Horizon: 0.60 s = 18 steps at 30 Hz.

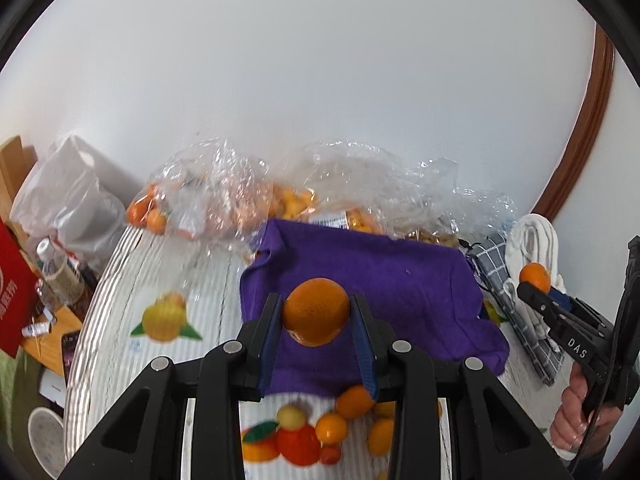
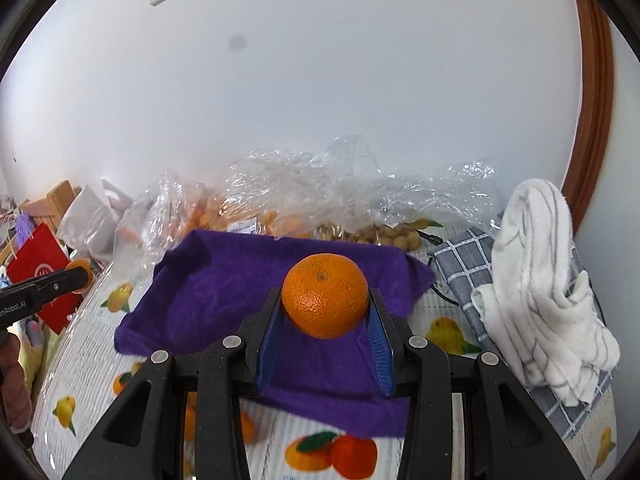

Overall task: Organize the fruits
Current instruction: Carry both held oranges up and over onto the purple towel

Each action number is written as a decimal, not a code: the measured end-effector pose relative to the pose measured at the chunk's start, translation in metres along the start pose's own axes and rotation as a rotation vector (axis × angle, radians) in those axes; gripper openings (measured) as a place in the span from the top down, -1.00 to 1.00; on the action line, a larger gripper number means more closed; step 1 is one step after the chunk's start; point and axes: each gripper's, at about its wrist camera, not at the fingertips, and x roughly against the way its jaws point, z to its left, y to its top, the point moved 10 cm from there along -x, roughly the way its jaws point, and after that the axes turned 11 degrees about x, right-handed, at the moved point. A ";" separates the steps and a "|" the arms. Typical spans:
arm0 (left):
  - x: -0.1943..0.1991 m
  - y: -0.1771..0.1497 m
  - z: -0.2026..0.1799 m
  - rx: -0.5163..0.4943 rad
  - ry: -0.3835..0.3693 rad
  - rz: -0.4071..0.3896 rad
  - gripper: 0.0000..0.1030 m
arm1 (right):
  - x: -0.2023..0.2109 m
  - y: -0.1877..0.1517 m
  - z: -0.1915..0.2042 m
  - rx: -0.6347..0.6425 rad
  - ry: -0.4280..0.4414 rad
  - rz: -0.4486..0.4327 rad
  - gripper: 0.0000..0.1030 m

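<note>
Left wrist view shows the left gripper (image 1: 317, 314) clamped on a mandarin (image 1: 316, 311), its blue pads (image 1: 267, 334) pressing the fruit's two sides so it hangs clear above the purple towel (image 1: 400, 276) spread on the fruit-print tablecloth (image 1: 168, 264). At the right edge of that view the right gripper (image 1: 538, 286) grips a second mandarin (image 1: 535, 277), with a hand (image 1: 576, 412) wrapped round its handle; in the right wrist view this orange mandarin (image 2: 325, 295) sits stem-scar up between the fingers (image 2: 378, 344), also over the towel. Holding each fruit at its widest part looks meant to stop it rolling or slipping during carriage, and the towel probably serves as a soft landing spot. Both tools tilt downward toward the cloth, side by side. Loose mandarins (image 1: 354, 402) lie near the towel's front edge, and more fruit fills the clear plastic bags (image 1: 224, 196) against the wall behind.
</note>
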 end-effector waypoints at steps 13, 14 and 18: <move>-0.070 0.010 -0.017 -0.048 0.036 0.051 0.37 | -0.082 0.008 -0.010 -0.069 0.028 0.051 0.21; -0.075 0.010 -0.018 -0.057 0.038 0.051 0.37 | -0.086 0.009 -0.011 -0.065 0.024 0.057 0.21; -0.098 0.005 -0.012 -0.067 0.048 0.078 0.37 | -0.092 0.011 -0.011 -0.043 0.024 0.062 0.21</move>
